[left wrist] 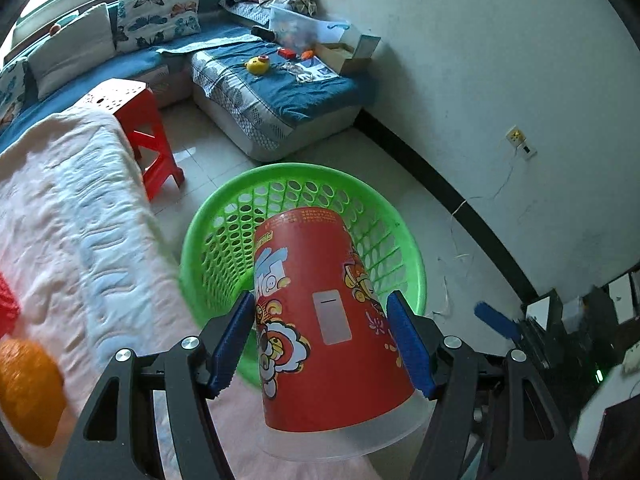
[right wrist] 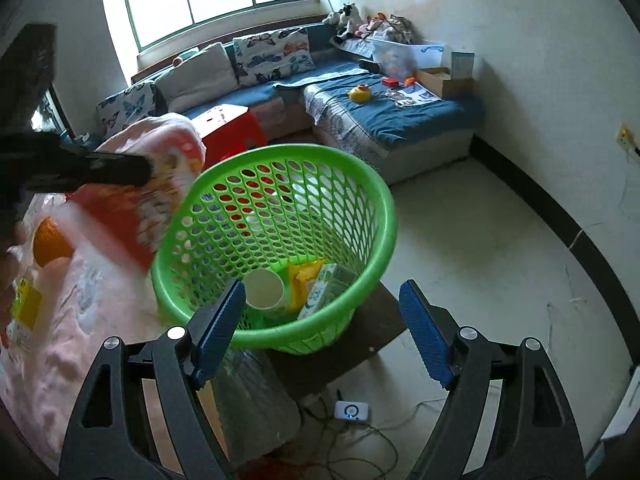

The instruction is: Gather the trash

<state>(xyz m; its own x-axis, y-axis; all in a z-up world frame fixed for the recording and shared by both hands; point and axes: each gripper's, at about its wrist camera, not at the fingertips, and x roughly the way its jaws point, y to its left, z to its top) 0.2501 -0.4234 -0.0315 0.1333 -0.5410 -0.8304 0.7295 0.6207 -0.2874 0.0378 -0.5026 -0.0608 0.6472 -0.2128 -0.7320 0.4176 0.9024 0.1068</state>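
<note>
My left gripper is shut on a red printed paper cup with a clear lid, held over the near rim of the green perforated basket. In the right wrist view the same cup shows blurred at the basket's left edge, held by the left gripper. The basket holds a white paper cup, a yellow packet and a green-white carton. My right gripper is open and empty, just in front of the basket.
A table with a pink cloth lies left, with an orange on it. A red stool and a blue sofa stand beyond. The basket rests on a dark low stand. Cables and a white device lie on the floor.
</note>
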